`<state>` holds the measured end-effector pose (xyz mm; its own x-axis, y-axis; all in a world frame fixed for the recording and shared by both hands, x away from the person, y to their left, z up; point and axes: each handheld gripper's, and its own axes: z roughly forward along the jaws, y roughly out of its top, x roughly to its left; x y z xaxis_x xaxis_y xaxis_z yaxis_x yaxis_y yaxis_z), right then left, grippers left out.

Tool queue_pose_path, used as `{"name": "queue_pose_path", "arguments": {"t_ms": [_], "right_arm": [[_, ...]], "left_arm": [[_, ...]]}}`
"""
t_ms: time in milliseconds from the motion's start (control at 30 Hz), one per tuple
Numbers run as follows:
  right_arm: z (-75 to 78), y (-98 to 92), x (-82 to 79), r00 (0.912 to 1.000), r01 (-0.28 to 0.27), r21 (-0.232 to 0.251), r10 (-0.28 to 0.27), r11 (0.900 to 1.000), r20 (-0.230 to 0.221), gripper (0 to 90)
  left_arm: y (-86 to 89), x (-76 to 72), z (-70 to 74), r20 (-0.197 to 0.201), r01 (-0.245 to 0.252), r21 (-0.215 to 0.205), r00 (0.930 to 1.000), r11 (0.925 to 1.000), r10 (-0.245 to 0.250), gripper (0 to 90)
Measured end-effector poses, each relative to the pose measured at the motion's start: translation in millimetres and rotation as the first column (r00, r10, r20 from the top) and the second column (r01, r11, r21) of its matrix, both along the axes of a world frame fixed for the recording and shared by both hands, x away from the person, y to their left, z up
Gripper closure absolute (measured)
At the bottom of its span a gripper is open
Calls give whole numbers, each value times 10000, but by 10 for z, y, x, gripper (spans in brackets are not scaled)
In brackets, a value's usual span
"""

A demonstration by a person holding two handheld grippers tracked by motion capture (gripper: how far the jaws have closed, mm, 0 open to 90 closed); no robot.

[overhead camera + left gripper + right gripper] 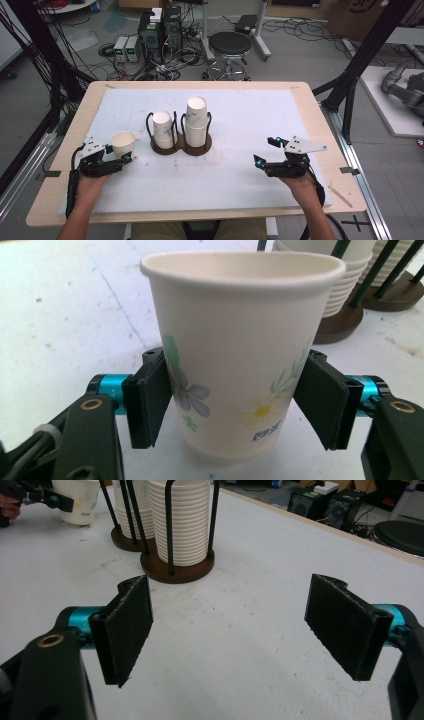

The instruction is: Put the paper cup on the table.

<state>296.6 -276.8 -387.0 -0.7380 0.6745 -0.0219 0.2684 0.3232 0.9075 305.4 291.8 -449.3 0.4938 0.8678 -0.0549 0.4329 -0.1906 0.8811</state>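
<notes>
White flower-printed paper cup (240,355) clamped in our left gripper (116,159) jaws; over-squeeze risks crushing wall. Right gripper (245,630) jaws open, empty.

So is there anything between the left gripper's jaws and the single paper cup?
Nothing visible. The cup sits upright directly between the left gripper jaws, both pads pressed against its sides. The cup holders stand off to its side, apart from it.

Left tongs (119,158) are clamped narrow, right tongs (266,151) gape wide; both forearms reach forward.
</notes>
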Motion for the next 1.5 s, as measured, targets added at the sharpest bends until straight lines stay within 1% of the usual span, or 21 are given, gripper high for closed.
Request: {"name": "queue_pose_path", "arguments": {"t_ms": [233, 333, 400, 433, 467, 600, 633, 667, 767, 800, 833, 900, 967, 1000, 1100, 1133, 1233, 1333, 1367, 1400, 1500], "right_arm": [[3, -14, -10, 10000, 26, 24, -26, 10000, 6, 198], [4, -18, -15, 10000, 51, 9, -51, 10000, 0, 199], [4, -21, -16, 10000, 52, 18, -52, 10000, 17, 199], [4, -22, -17, 10000, 64, 23, -64, 10000, 0, 199], [5, -22, -18, 10000, 72, 7, -72, 10000, -3, 199], [4, -27, -21, 10000, 79, 13, -79, 10000, -2, 199], [3, -31, -24, 10000, 70, 14, -70, 10000, -37, 198], [1, -36, -25, 9999, 96, 15, -96, 10000, -43, 199], [-6, -61, -33, 9998, 192, -6, -192, 9998, -85, 198], [-9, -71, -36, 9997, 222, 15, -221, 9998, -105, 198], [-11, -83, -42, 9995, 279, -5, -279, 9996, -153, 198], [-19, -111, -46, 9993, 346, -41, -347, 9994, -113, 199], [-26, -134, -58, 9988, 443, -18, -444, 9990, -191, 198], [-31, -147, -62, 9985, 499, -54, -500, 9987, -204, 199], [-43, -174, -80, 9973, 689, -139, -692, 9975, -256, 199], [-48, -180, -87, 9963, 797, -146, -802, 9967, -312, 198], [-70, -200, -102, 9935, 1051, -298, -1063, 9940, -414, 198], [-93, -218, -118, 9912, 1198, -333, -1215, 9922, -518, 199], [-99, -227, -121, 9912, 1231, -354, -1246, 9918, -457, 198], [-102, -232, -134, 9900, 1292, -311, -1307, 9911, -537, 198], [-107, -264, -157, 9886, 1387, -223, -1397, 9901, -568, 198]], "left_arm": [[21, -61, 2, -319, 21, 226, 9995, 9997, -13, 331], [32, -74, -14, -408, -25, 88, 9992, 10000, 28, 313], [32, -73, -21, -485, -64, 85, 9988, 9999, 68, 275], [33, -76, -17, -469, -177, -52, 9987, 9998, 175, 225], [39, -82, -13, -445, -203, -293, 9988, 9994, 189, 184], [49, -137, 23, -315, -114, -739, 9995, 9972, 91, 169], [56, -160, 39, -202, -46, -704, 9998, 9975, 32, 170], [67, -181, 56, -134, -46, -763, 9999, 9971, 35, 170], [115, -254, 118, 168, -173, -1032, 9997, 9945, 191, 169], [126, -283, 143, 299, -219, -1164, 9992, 9930, 256, 169], [141, -312, 171, 475, -194, -1197, 9986, 9926, 253, 169], [154, -373, 241, 909, -251, -1272, 9952, 9916, 369, 169], [160, -419, 313, 1362, -224, -1527, 9897, 9880, 435, 169], [151, -439, 348, 1649, -136, -1683, 9854, 9856, 418, 169], [90, -473, 436, 2275, 389, -2078, 9737, 9774, 96, 169], [51, -474, 456, 2426, 617, -2221, 9701, 9731, -61, 169], [-75, -459, 506, 2672, 1270, -2289, 9616, 9651, -631, 169], [-212, -435, 537, 2809, 1797, -2342, 9534, 9554, -1104, 170], [-254, -429, 540, 2837, 1917, -2354, 9512, 9528, -1213, 172], [-294, -419, 539, 2855, 2018, -2351, 9494, 9508, -1309, 172], [-390, -395, 532, 2854, 2257, -2194, 9452, 9492, -1588, 172]]}}
